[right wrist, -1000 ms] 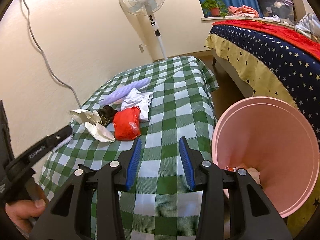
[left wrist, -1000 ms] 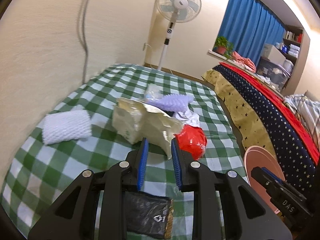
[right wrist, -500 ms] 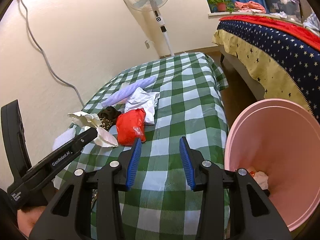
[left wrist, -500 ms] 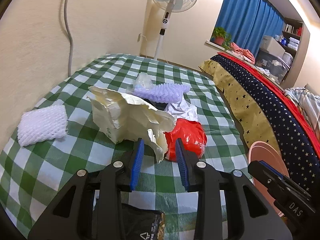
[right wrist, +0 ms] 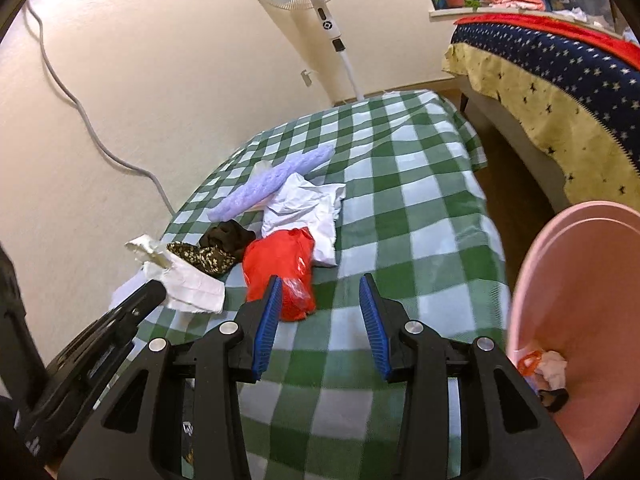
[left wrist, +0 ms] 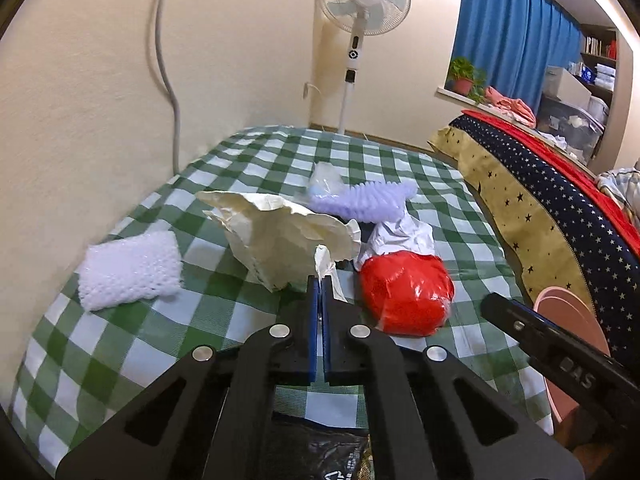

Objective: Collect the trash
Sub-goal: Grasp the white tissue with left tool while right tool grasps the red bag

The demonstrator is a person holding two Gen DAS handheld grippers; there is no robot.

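Partway through, by the look of it — the pink round plastic bin (right wrist: 568, 320) beside the green-and-white checked worktop (right wrist: 420, 220) already holds a few bits: something white and crumpled, an orange scrap, a dark piece. Plenty is left on the cloth: crumpled cream paper bag (left wrist: 280, 240), red shiny plastic bag (left wrist: 406, 296), white crumpled paper (right wrist: 308, 208), lilac ridged foam sleeve (left wrist: 368, 200), white foam net pad (left wrist: 130, 268), dark patterned wrapper (right wrist: 204, 258) and a black packet (left wrist: 320, 456) under the left tool.

Left tool (left wrist: 320, 282) is pinched fully together on a torn corner of the cream paper bag — the bag otherwise sits on the worktop. Right tool (right wrist: 320, 308) is about half open with nothing between its pads, hovering just short of the red plastic bag. The bin stands at the worktop's right edge.
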